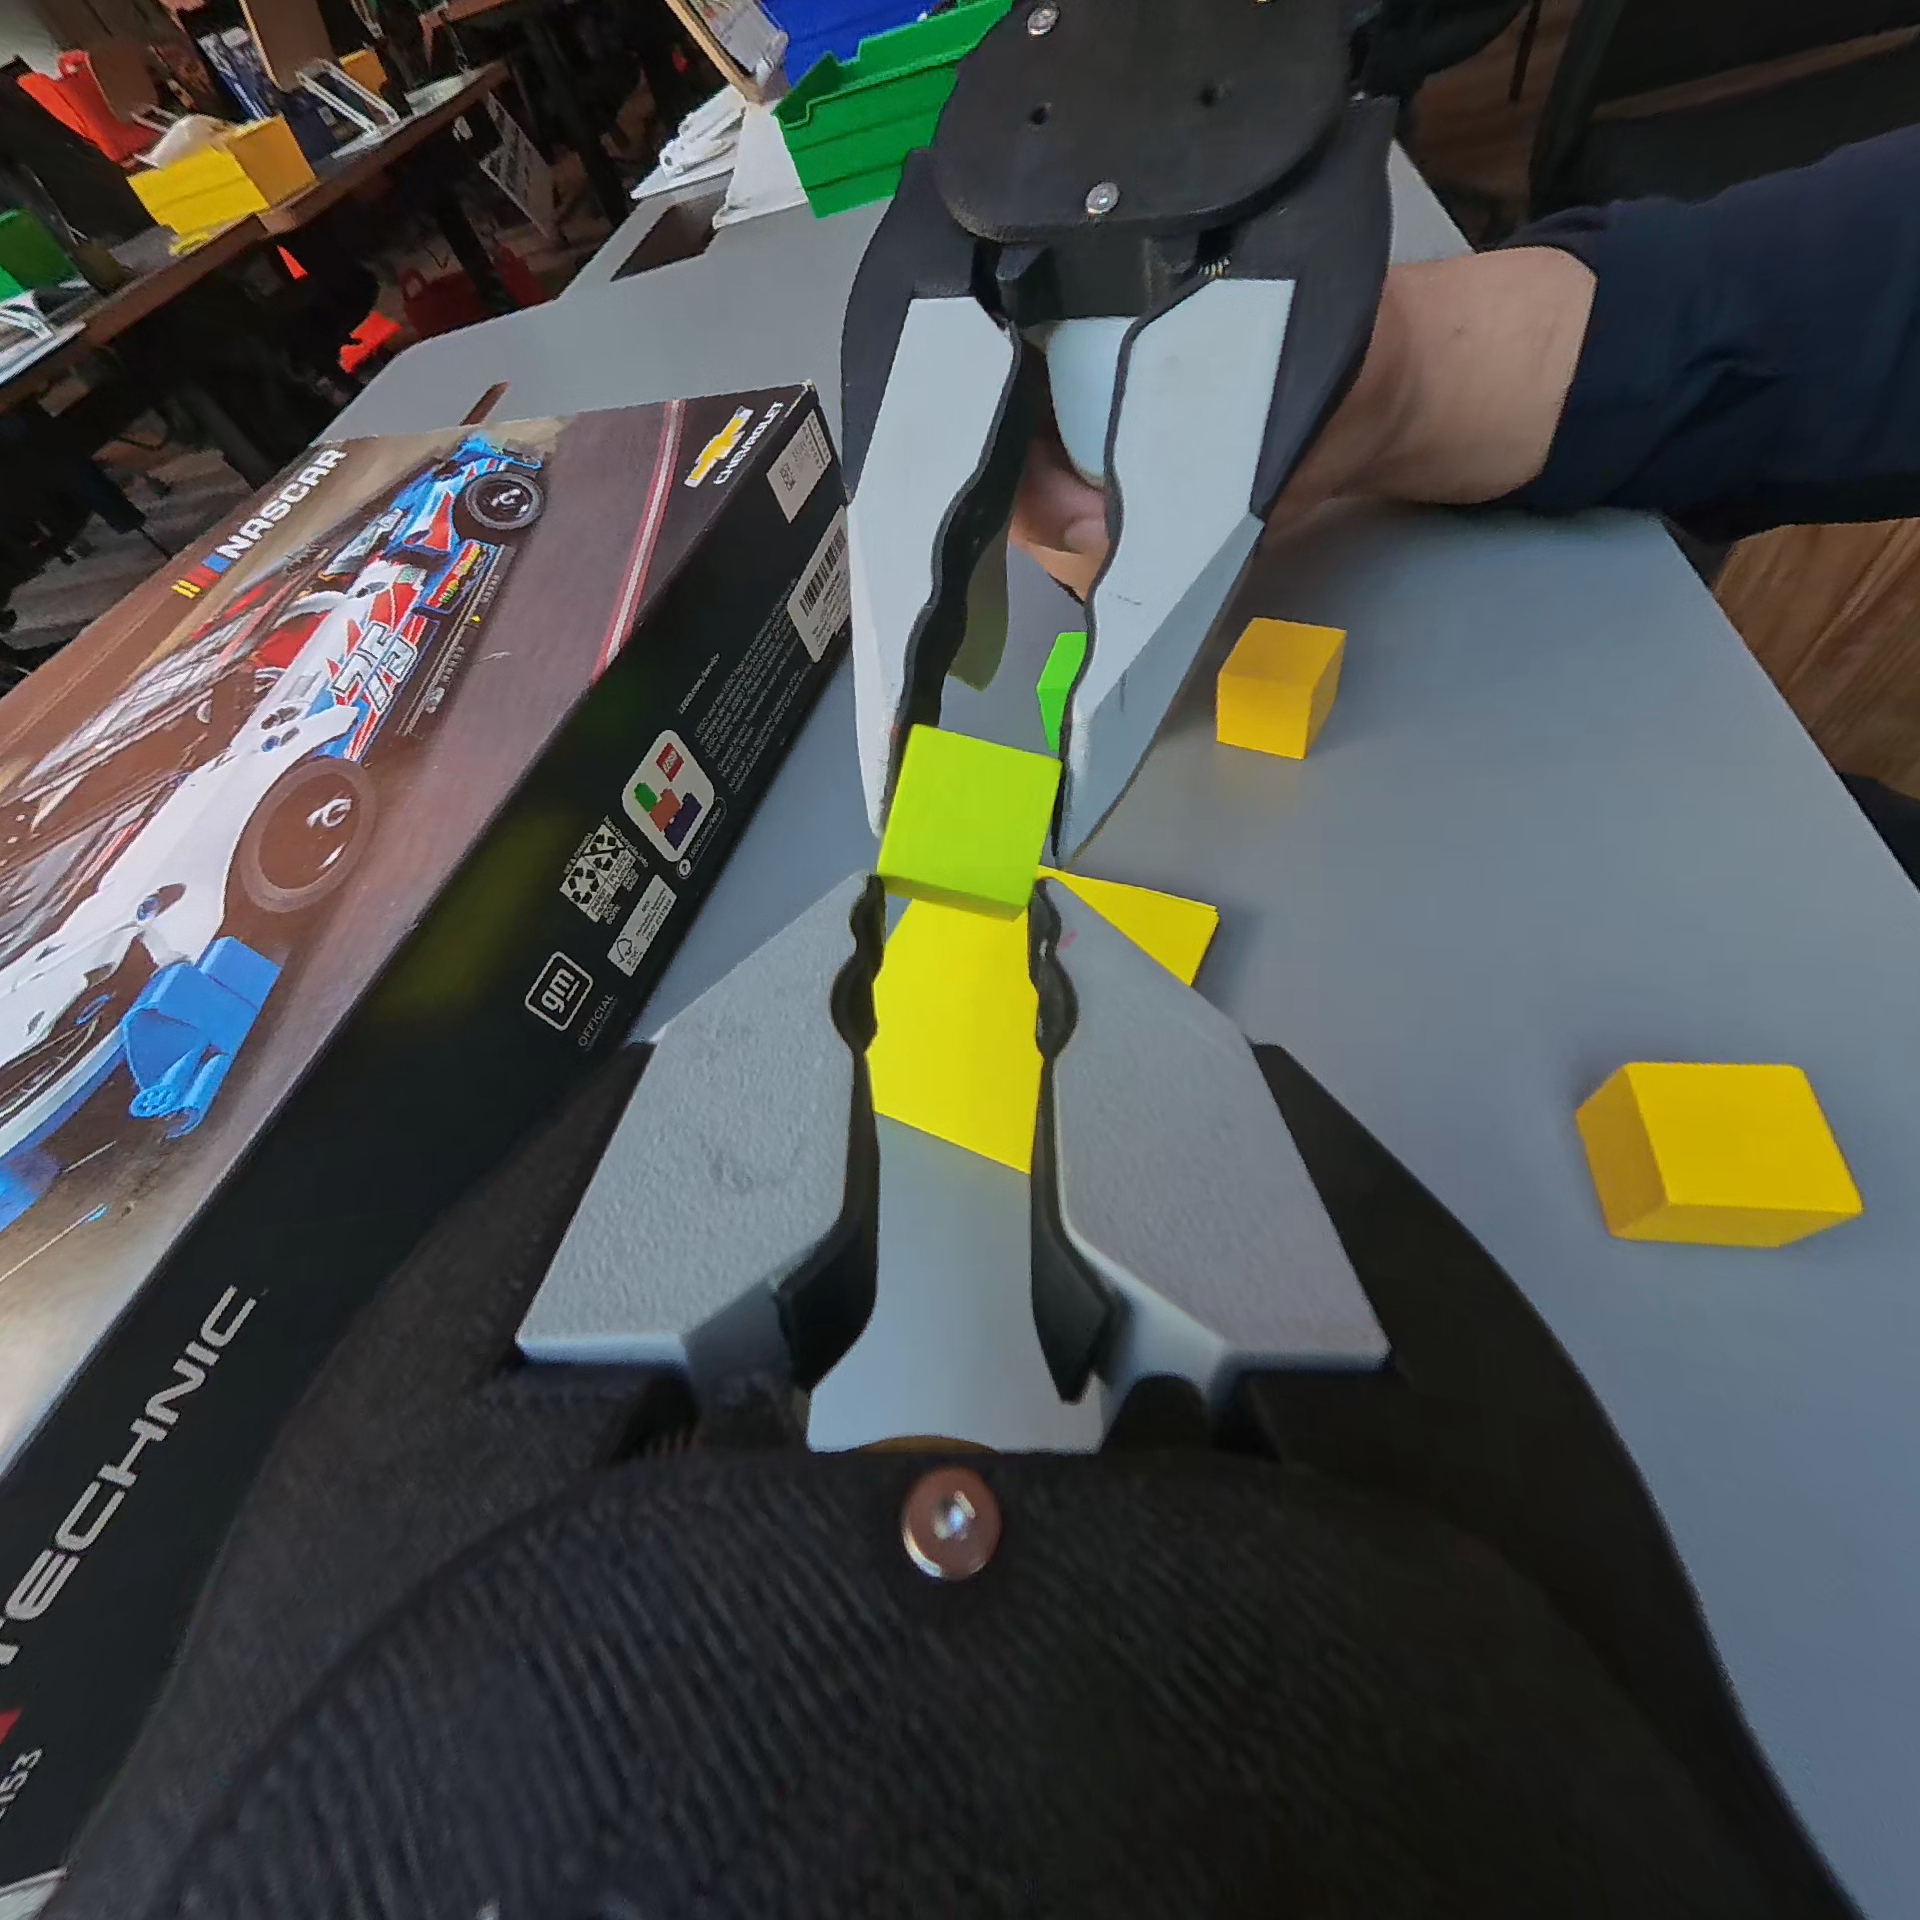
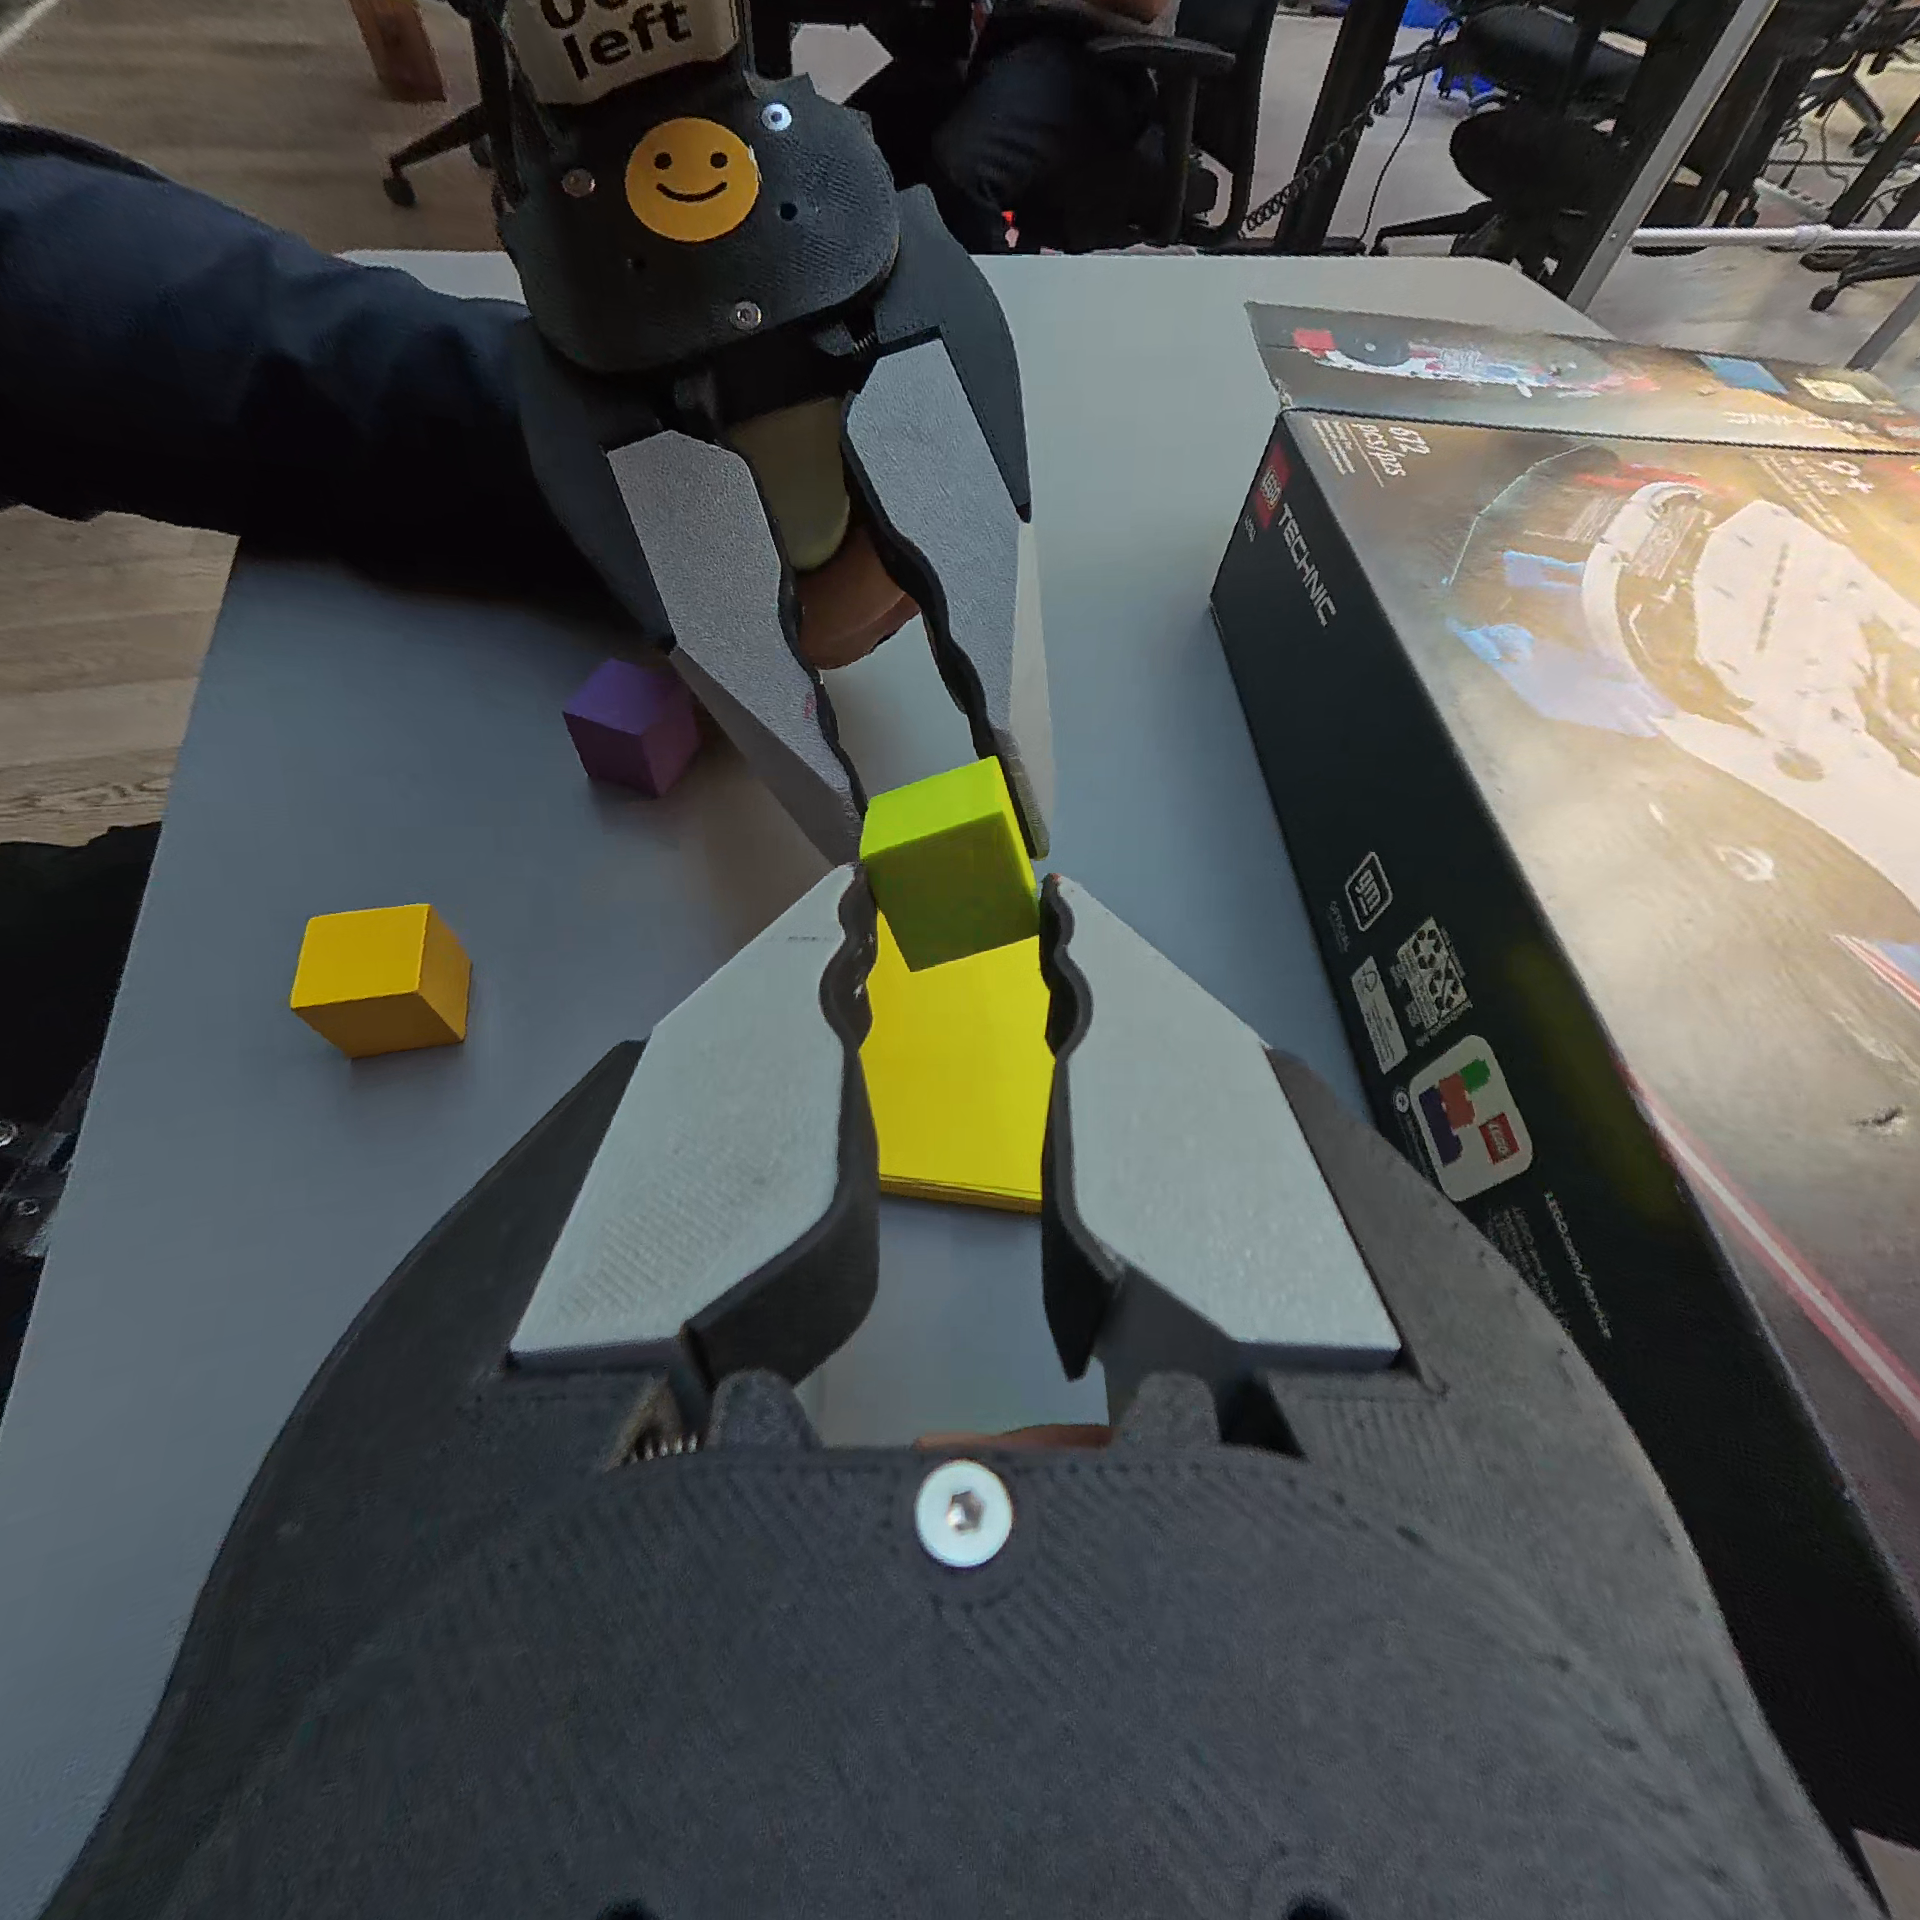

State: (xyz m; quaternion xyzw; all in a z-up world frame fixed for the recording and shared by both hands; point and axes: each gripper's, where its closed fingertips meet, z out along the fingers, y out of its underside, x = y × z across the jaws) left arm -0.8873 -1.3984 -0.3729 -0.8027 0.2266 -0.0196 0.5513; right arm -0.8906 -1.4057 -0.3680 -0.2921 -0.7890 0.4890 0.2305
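Lime cube: the lime cube [image 1: 966, 821] sits over the far end of a flat yellow pad [image 1: 956, 1039], between 2 pairs of fingertips that face each other. Whether it rests on the pad or hangs just above it, I cannot tell.
Left hand-held gripper: the left hand-held gripper [image 1: 954, 888] is clamped on the lime cube at its tips, 1 pad on each side face.
Right hand-held gripper: the right hand-held gripper [image 2: 951, 881] comes from the opposite side and flanks the same 2 faces. Whether its pads press, I cannot tell.
Handling: each tip pair has only a narrow strip of face, so the hold looks shallow.
Around: a large printed box [image 1: 416, 727] lies just to one side. 2 yellow cubes [image 1: 1278, 686] [image 1: 1714, 1153] and a purple cube [image 2: 629, 727] stand apart on the grey surface [image 1: 1455, 935].
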